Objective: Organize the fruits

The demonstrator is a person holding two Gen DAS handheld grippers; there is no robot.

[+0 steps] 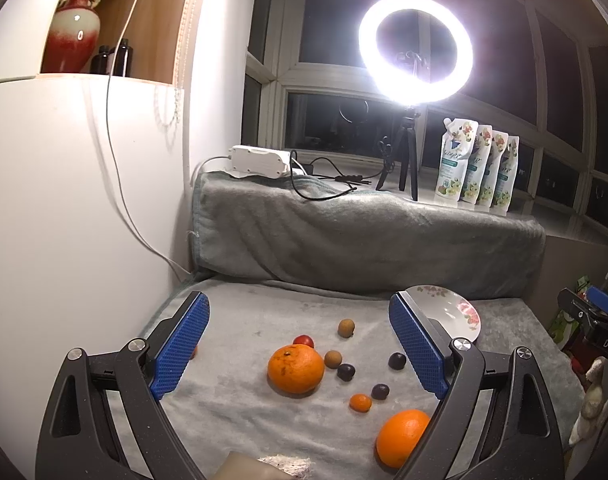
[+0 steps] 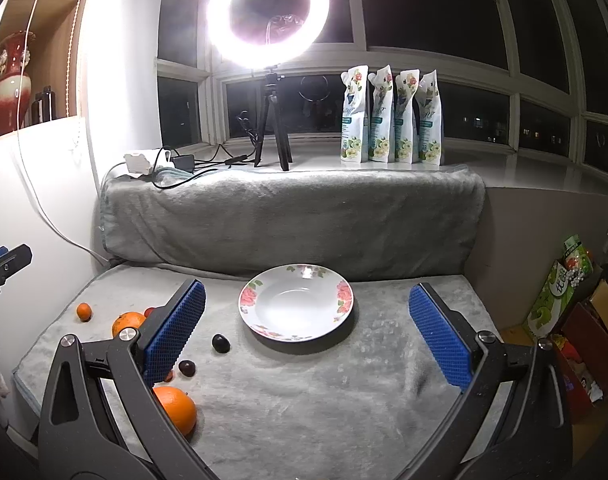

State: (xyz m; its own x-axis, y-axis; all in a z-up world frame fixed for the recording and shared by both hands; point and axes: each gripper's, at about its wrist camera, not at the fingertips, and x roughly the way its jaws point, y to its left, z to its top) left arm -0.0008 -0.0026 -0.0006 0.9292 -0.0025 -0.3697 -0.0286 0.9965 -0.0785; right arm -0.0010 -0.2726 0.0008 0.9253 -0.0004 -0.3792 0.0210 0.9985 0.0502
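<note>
Fruits lie loose on a grey blanket (image 1: 239,408). In the left wrist view my left gripper (image 1: 299,344) is open above a large orange (image 1: 295,369), a red cherry tomato (image 1: 303,341), two brown longans (image 1: 346,327), dark grapes (image 1: 397,360), a small kumquat (image 1: 360,403) and a second orange (image 1: 402,436). A white floral plate (image 2: 296,306) lies empty between the fingers of my open right gripper (image 2: 306,328). An orange (image 2: 175,408) and dark grapes (image 2: 220,343) lie to its left.
A blanket-covered ledge (image 2: 287,216) rises behind the surface. On it stand a ring light on a tripod (image 2: 268,12), a white power strip (image 2: 137,163) with cables and several refill pouches (image 2: 390,116). A white cabinet (image 1: 63,200) stands left, boxes (image 2: 560,292) right.
</note>
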